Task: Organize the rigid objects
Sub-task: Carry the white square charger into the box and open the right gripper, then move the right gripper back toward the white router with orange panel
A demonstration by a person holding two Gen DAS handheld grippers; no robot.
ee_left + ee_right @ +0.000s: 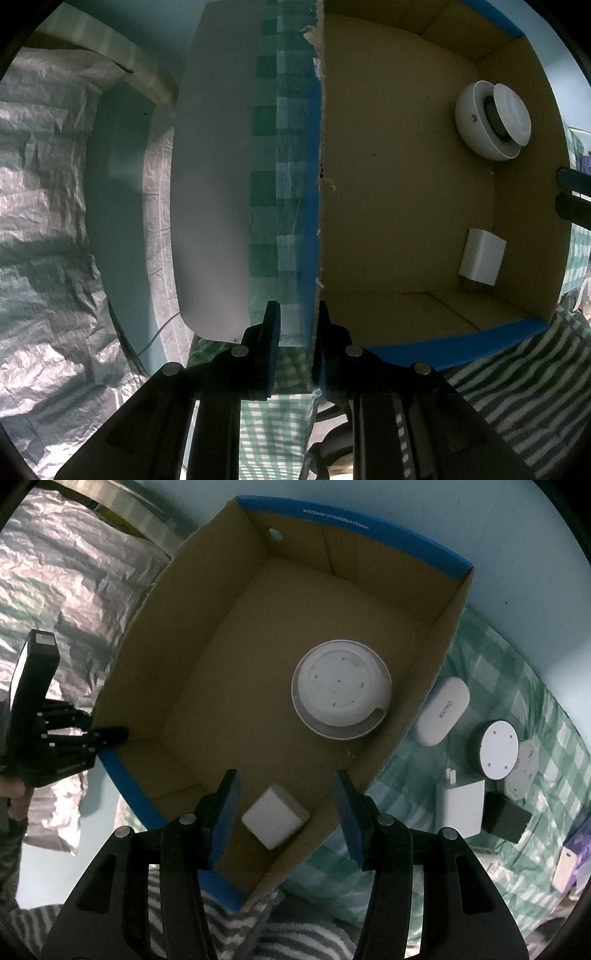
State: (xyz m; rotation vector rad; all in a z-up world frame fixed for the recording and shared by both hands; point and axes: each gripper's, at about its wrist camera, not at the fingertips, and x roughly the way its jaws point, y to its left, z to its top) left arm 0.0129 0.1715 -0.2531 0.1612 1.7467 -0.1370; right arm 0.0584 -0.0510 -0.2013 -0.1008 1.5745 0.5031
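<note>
While the left hand-held gripper points straight down, its blue-padded jaws are clenched on the upright side wall of the cardboard box, one jaw inside the box and one outside. From the right wrist view, the same gripper shows as a dark shape at the box's left wall, with part of a person's hand behind it.

The right hand-held gripper hangs over the near corner of the box with its jaws released and apart, gripping nothing. Between and below its jaws, a small white cube lies on the box floor, clear of both pads.

Farther in on the box floor sits a round white speaker, near the right wall; the left wrist view shows it in the far corner and the cube nearer.

Outside the box, to the right of its right wall, several things lie on a green checked cloth: a white oblong case just beside the wall, a round dark-rimmed puck with a white top, a white plug adapter and a black block touching it. A striped towel lies below the box's near corner. Crumpled silver sheeting lies left of the box.
</note>
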